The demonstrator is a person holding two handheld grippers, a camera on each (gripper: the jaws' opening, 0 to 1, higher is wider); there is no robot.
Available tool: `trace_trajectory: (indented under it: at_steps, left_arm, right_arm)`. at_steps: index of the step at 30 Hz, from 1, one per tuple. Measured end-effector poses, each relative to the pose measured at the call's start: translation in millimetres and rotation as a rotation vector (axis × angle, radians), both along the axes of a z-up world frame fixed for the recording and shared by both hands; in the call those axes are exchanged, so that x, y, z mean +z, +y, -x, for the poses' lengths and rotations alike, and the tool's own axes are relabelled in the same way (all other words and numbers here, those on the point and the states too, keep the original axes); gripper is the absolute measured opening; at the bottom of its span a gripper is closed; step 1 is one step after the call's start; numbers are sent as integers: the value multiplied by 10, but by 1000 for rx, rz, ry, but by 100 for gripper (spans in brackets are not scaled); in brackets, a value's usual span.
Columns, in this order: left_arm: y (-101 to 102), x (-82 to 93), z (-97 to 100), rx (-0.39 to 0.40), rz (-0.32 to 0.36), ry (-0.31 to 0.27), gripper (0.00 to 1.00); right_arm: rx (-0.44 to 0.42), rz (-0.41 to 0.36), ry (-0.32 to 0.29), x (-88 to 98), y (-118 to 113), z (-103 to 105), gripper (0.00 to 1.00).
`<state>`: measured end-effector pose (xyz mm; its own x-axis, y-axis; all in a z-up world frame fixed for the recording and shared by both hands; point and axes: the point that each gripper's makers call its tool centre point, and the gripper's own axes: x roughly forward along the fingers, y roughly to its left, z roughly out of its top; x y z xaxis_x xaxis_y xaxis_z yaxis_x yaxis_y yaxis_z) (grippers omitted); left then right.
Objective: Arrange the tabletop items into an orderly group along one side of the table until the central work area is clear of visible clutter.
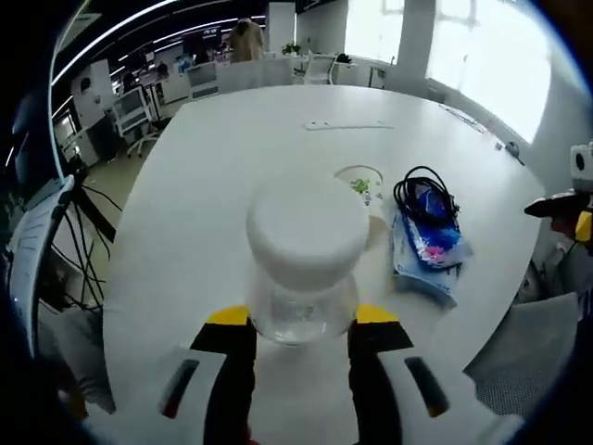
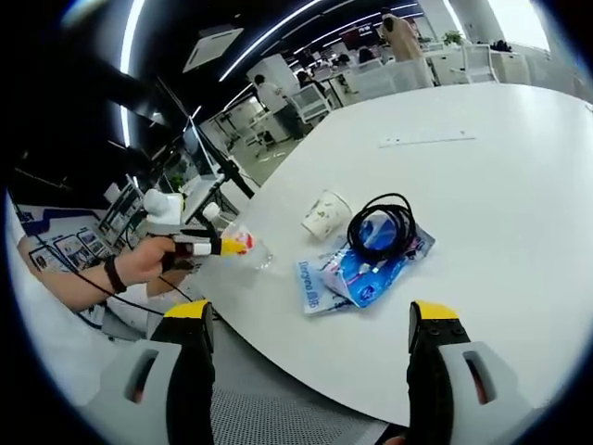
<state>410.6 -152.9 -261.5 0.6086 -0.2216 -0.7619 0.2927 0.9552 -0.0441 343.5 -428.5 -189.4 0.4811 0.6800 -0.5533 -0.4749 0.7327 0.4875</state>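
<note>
Left claw (image 1: 301, 338) is being shown clamped on a clear jar (image 1: 306, 269) with a white lid, low centre in the left gripper view. Right claw (image 2: 306, 320) is being held wide apart, gripping nothing, above the worktop (image 2: 482, 185); a hand (image 2: 139, 262) is being seen at left, with paper cup (image 2: 326, 214), black cable (image 2: 382, 225) and blue packets (image 2: 361, 269) mid-frame.

Jar (image 1: 304, 269) between jaws of left hand-held gripper (image 1: 304, 338), over tabletop (image 1: 241, 158) near edge. Cup (image 2: 326, 214) on its side on tabletop, just beside cable (image 2: 380, 225). Cable coiled on packets (image 2: 357, 269). Strip (image 2: 426, 140) lying well behind these.
</note>
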Motion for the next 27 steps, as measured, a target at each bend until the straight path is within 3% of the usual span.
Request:
trace_trajectory:
  at_steps: [19,27]
  left_arm:
    - [12,-33,32,106,19,0,38]
    - [1,-20,32,191,86,2,39]
  right_arm:
    - [1,0,0,1,-25,3,87]
    - [-7,0,5,-16,-50,19,87]
